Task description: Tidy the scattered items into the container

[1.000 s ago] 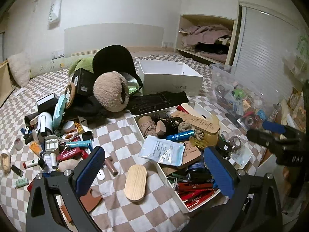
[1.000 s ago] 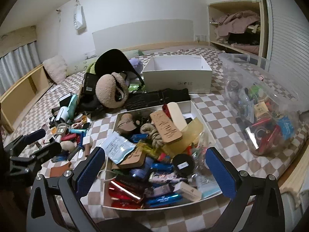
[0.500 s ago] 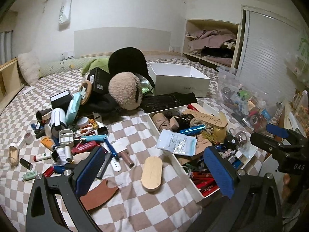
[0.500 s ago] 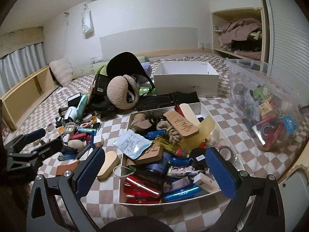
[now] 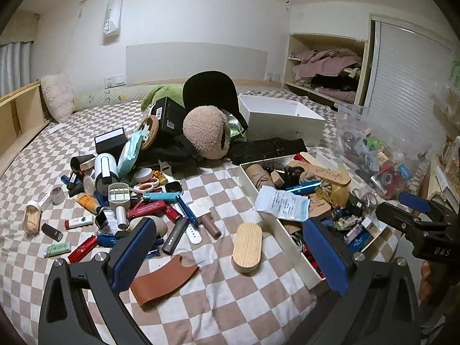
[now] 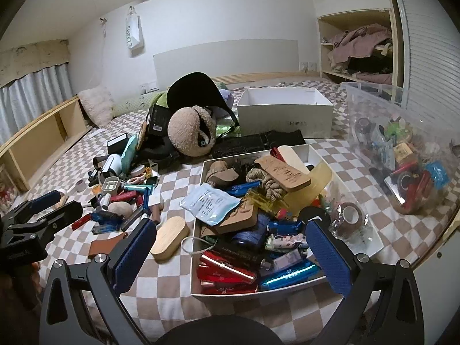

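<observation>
Checkered bed cover [image 5: 224, 296] carrying 1 shallow white tray [image 6: 313, 155], heaped with pens, tubes, a rope coil and a blue-white pouch [image 6: 208, 202], near the cover's front right edge. Left gripper [image 5: 227, 254]: both blue pads spread wide, nothing between them, hovering above the cover's front edge. Wooden oval block [image 5: 247, 243]: flat on the cover, just beside the tray's left wall, lying between the 2 left pads as seen from the left wrist camera, and ahead of them. Brown leather sleeve [image 5: 165, 280]: flat on the cover, near the left pad [image 5: 133, 254]. Scattered pile of pens, tubes and bottles [image 5: 123, 201]: well left of the tray, toward the cover's left edge. Right gripper [image 6: 230, 254]: pads spread wide, empty, hanging over the tray's front end; the block [image 6: 169, 238] sits just ahead of its left pad. Behind: 1 white box [image 6: 284, 112], 1 black cap [image 5: 211, 92], 1 clear bin [image 6: 402, 155] at the cover's right edge.
</observation>
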A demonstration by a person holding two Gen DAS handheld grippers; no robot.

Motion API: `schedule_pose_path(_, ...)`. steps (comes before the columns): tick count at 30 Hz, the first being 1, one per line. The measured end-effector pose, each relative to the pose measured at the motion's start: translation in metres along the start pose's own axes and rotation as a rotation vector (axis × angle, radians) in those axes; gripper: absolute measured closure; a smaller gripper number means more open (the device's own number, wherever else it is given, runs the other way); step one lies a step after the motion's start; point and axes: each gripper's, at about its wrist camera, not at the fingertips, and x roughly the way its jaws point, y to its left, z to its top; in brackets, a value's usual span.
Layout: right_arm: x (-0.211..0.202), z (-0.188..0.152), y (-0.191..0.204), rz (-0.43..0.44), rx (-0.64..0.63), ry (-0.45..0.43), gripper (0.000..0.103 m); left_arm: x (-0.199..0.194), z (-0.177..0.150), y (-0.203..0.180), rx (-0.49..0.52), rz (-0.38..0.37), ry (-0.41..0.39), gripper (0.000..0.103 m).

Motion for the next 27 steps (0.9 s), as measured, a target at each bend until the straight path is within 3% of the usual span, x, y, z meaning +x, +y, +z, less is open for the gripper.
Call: schedule_pose_path(27, 0.005, -0.015, 0.006, 0.006, -0.011, 0.008, 0.0, 0.003, -0.016, 0.003, -0.007, 0.005, 0.023, 0.0)
